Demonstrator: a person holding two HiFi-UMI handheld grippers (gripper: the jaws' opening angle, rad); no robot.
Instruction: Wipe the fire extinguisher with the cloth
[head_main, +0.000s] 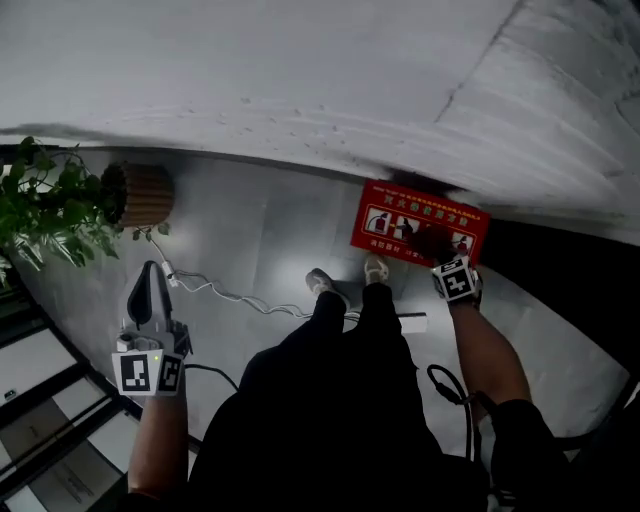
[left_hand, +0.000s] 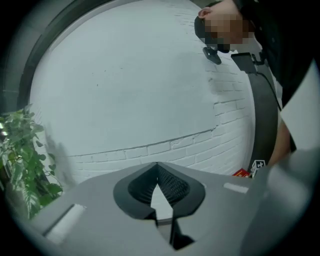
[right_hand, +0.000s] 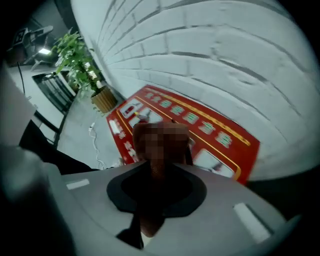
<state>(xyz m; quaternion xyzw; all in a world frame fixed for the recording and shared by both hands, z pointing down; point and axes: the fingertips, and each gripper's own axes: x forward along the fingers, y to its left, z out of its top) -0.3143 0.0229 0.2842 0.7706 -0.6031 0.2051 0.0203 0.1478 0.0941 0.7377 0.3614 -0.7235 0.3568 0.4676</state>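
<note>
Right gripper (right_hand: 161, 170): jaws closed on a dark reddish-brown cloth (right_hand: 152, 222), which fills the gap between them and sticks out past the tips; it points steeply down at a red box (right_hand: 210, 131) printed with fire-extinguisher pictures. The box stands on the grey floor (head_main: 250, 230) against the white brick wall (head_main: 300, 70), in front of the person's feet; in the head view this gripper sits at the box's near edge, with a dark patch, probably the cloth, over the red face. Whether the cloth touches the surface cannot be told; the extinguisher cylinder itself is not visible in any of the 3 views and is presumably inside or behind the box. Left gripper (left_hand: 157, 167): jaws closed tip to tip with nothing between them, held well apart from the box near a potted plant (head_main: 60, 205). Progress, as a judgement: 1 step looks done, the cloth is gripped and brought to the box; wiping appears at its very start or not yet begun; the red surface shows no wiped and unwiped areas to compare; most of the task remains.
</note>
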